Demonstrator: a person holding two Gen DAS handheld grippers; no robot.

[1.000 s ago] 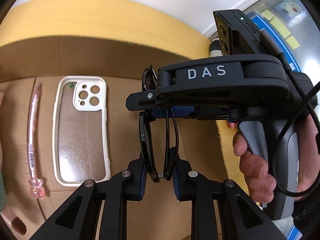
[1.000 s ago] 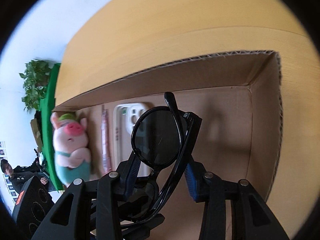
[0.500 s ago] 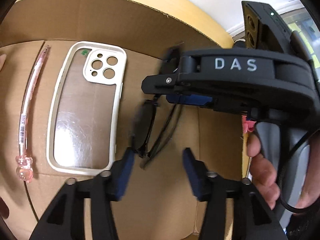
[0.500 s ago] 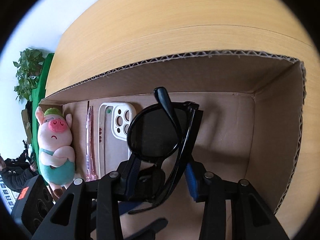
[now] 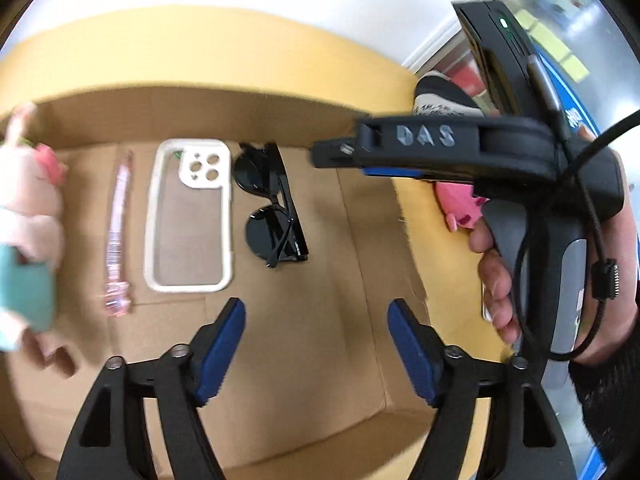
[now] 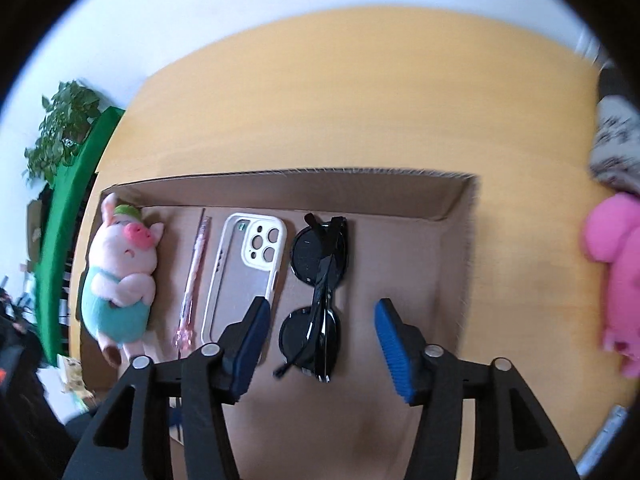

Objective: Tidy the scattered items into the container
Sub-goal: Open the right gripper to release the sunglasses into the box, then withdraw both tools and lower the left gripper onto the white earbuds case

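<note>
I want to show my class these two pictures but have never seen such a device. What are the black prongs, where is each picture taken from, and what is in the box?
Each picture comes from a camera on a hand-held gripper, looking along its jaws. One shows the left gripper, the other the right gripper; both are open and hold nothing. In the cardboard box lie a pig toy, a pink pen, a phone case and sunglasses. A pink toy waits outside on the table.
</note>
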